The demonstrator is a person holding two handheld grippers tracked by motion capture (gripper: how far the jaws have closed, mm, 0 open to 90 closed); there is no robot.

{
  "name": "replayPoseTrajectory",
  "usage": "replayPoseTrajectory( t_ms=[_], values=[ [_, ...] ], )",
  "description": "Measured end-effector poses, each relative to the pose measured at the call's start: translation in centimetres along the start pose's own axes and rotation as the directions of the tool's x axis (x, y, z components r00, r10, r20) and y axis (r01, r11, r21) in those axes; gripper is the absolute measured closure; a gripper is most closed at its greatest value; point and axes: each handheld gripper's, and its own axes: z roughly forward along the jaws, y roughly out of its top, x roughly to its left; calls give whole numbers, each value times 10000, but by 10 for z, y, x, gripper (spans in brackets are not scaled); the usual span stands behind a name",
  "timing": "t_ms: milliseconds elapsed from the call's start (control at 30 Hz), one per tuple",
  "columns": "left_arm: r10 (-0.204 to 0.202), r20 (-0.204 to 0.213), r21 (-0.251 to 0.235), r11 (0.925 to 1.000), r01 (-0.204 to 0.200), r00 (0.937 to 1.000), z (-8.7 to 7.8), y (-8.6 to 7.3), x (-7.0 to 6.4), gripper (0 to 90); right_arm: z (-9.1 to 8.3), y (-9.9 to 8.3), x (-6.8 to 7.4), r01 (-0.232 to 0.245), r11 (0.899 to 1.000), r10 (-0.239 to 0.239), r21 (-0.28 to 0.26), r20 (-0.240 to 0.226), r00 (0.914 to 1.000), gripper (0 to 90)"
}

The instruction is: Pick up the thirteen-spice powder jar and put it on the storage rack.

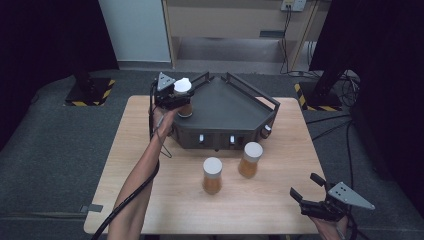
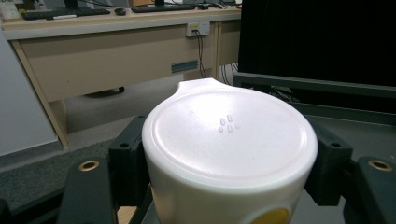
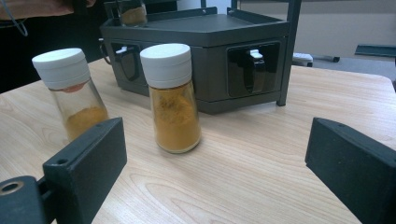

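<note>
Wooden table (image 1: 280, 200) — grey carpet (image 1: 45, 145), dark curtains (image 1: 40, 35).

Three spice jars with white caps: one (image 1: 183, 97) on the far left of the rack top, two standing on the table, left (image 1: 212, 175) and right (image 1: 250, 159). One dark corner rack (image 1: 235, 107). One wooden table (image 1: 150, 200). Two handheld grippers, left (image 1: 172, 100) and right (image 1: 307, 187).
</note>
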Motion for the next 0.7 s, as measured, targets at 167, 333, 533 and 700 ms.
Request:
replayPoseTrajectory(
  t_ms=[167, 333, 533, 700],
  values=[
    [-126, 14, -115, 9999, 127, 9999, 0, -3, 1, 295, 0, 0, 0, 31, 10000, -31, 13, -6, 10000, 53],
    [-80, 16, -214, 9997, 80, 10000, 0, -6, 0, 293, 0, 0, 0, 31, 10000, -30, 7, -24, 10000, 53],
    [-323, 23, -450, 9985, 324, 9995, -1, -5, 0, 235, 0, 0, 0, 30, 10000, -30, -1, -43, 10000, 52],
    [-433, 26, -642, 9970, 434, 9991, -5, 7, 2, 138, 0, 0, 0, 42, 10000, -42, 9, -43, 10000, 52]
  ],
)
